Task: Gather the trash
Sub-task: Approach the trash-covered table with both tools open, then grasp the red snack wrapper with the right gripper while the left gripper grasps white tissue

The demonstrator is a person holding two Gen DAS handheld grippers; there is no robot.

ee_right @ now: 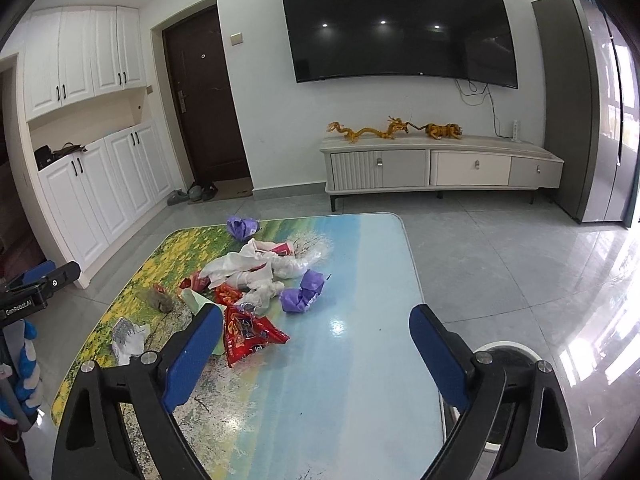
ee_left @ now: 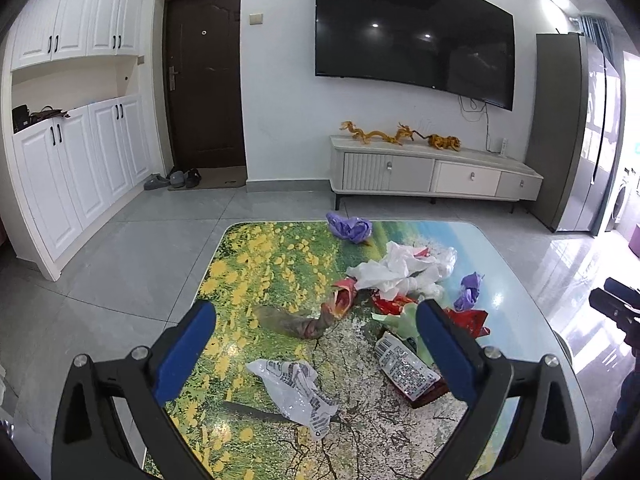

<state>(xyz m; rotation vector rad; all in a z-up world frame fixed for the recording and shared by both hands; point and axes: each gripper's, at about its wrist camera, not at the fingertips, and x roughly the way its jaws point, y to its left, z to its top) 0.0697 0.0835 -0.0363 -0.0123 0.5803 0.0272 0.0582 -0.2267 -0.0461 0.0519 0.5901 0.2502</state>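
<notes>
Over the littered table [ee_left: 248, 264], both grippers' jaws gape, empty.

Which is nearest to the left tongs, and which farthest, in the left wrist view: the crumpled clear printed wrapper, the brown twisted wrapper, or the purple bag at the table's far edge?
From the left tongs, both open above the table:
1. Crumpled clear printed wrapper, lowest in view, between the blue fingers.
2. Brown twisted wrapper, mid-table, just beyond the fingertips.
3. Purple bag, at the far edge, toward the TV stand.
</notes>
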